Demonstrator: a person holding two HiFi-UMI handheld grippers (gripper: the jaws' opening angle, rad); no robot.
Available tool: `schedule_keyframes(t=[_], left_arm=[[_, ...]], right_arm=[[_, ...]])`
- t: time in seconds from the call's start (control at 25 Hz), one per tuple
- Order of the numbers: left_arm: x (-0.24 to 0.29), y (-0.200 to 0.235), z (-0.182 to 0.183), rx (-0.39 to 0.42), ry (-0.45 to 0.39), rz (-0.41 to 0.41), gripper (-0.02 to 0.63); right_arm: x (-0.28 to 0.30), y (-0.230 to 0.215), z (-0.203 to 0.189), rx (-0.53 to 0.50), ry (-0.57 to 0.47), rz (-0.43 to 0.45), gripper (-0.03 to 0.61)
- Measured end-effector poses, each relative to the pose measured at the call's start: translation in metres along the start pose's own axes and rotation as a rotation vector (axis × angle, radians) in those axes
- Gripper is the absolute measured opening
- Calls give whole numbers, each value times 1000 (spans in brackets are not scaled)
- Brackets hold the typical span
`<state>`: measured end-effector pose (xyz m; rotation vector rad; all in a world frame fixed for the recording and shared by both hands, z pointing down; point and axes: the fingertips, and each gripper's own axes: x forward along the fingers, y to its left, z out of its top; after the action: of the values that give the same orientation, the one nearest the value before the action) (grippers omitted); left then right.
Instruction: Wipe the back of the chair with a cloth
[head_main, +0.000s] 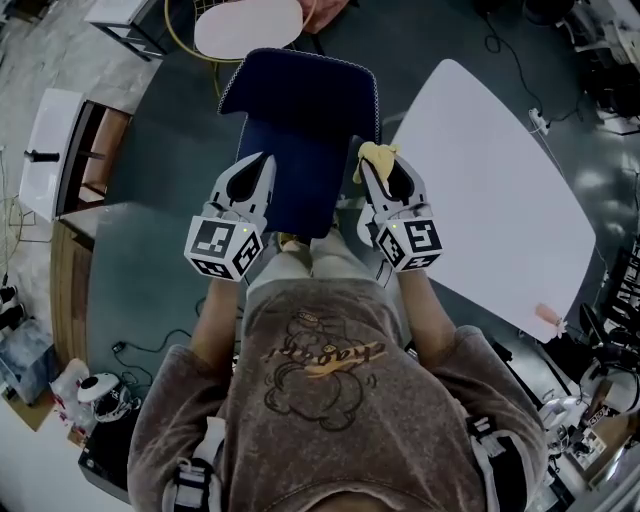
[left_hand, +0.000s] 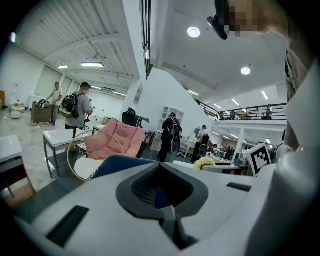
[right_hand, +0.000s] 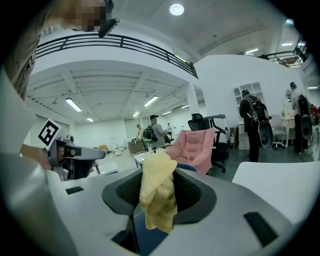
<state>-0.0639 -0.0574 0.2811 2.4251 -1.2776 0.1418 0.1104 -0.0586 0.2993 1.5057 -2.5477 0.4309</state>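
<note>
Left gripper (head_main: 258, 170) sits left of centre at the navy chair's (head_main: 300, 100) edge, jaws clenched on nothing. The chair back is top centre in the head view. Right gripper (head_main: 370, 172) is pinching the yellow cloth (head_main: 378, 156) by the chair's right edge, with a white table (head_main: 500, 220) further right.

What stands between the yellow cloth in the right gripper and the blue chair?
Nothing visible does. The right gripper holds the yellow cloth directly over the right edge of the blue chair, with no object between them. The left gripper hovers at the chair's left edge, off to the side.
</note>
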Motion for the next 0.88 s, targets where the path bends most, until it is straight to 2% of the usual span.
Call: schedule_keyframes(t=[0.2, 0.44, 0.88], left_arm=[[17, 6, -9, -2, 11, 5, 9], [27, 24, -12, -7, 7, 31, 9], [27, 73, -32, -29, 4, 116, 9]], right_arm=[[27, -1, -5, -2, 5, 37, 170], [85, 14, -10, 4, -2, 104, 170], [212, 70, -31, -42, 4, 273, 170]])
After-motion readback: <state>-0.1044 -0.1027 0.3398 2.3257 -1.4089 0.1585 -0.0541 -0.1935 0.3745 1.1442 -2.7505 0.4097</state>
